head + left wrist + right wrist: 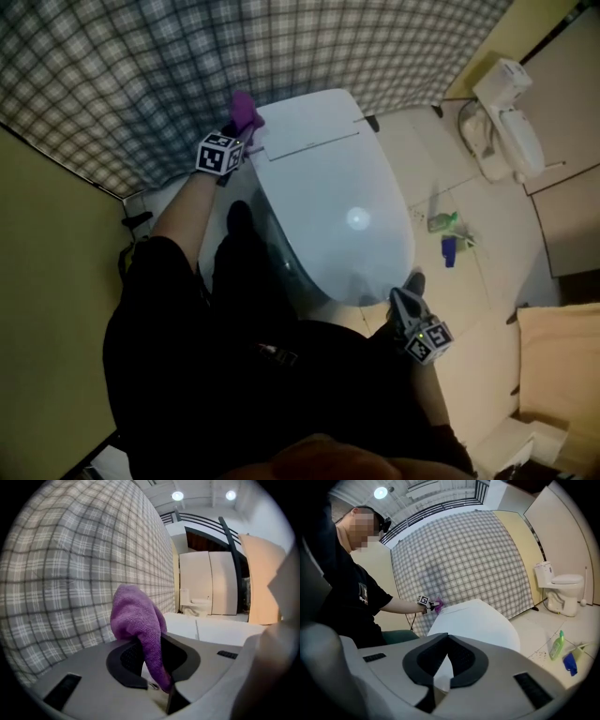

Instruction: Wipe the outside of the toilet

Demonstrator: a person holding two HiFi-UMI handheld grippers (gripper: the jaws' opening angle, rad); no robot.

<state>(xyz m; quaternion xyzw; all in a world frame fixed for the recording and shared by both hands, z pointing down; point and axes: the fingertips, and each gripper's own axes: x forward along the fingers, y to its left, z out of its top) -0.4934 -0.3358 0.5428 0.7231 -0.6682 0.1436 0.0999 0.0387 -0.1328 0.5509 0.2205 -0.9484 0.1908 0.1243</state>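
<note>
Head view: a white toilet with a smooth, glossy, rounded closed lid stands before a grey checked backdrop. The left gripper sits at the toilet's far left corner, with a purple cloth against the flat back section. The right gripper hangs by the near right rim. A green bottle lies on the pale tiled floor to the right.

Left gripper view: the jaws are clamped on the nubbly purple cloth, which bunches above them.

Right gripper view: the jaws stand narrowly apart and empty, the toilet lid showing between them. A second toilet stands far right.
</note>
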